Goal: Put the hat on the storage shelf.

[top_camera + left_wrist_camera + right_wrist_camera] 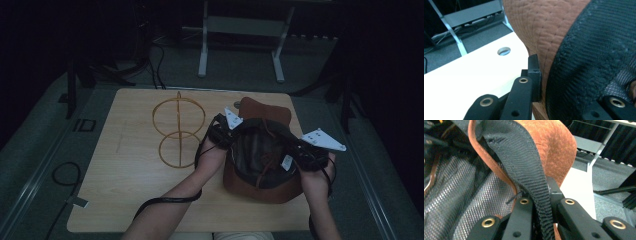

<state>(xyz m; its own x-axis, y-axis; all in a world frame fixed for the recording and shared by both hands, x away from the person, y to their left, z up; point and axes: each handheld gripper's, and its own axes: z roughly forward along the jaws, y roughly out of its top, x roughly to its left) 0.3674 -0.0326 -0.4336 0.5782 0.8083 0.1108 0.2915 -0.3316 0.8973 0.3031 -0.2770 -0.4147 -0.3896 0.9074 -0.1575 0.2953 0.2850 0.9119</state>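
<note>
Both claws are pinching the hat (260, 160) upside down near the desk's (125, 200) right edge: left gripper (222, 134) and right gripper (305, 155) are clamping opposite sides of its black sweatband (529, 177), probably stretching the opening for the wire stand (178, 131) at desk centre.

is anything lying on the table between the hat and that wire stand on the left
Nothing visible does. The brown hat is held by its rim between the left hand-held gripper and the right hand-held gripper, and the strip of table between it and the wire stand is bare apart from the person's left forearm.
</note>
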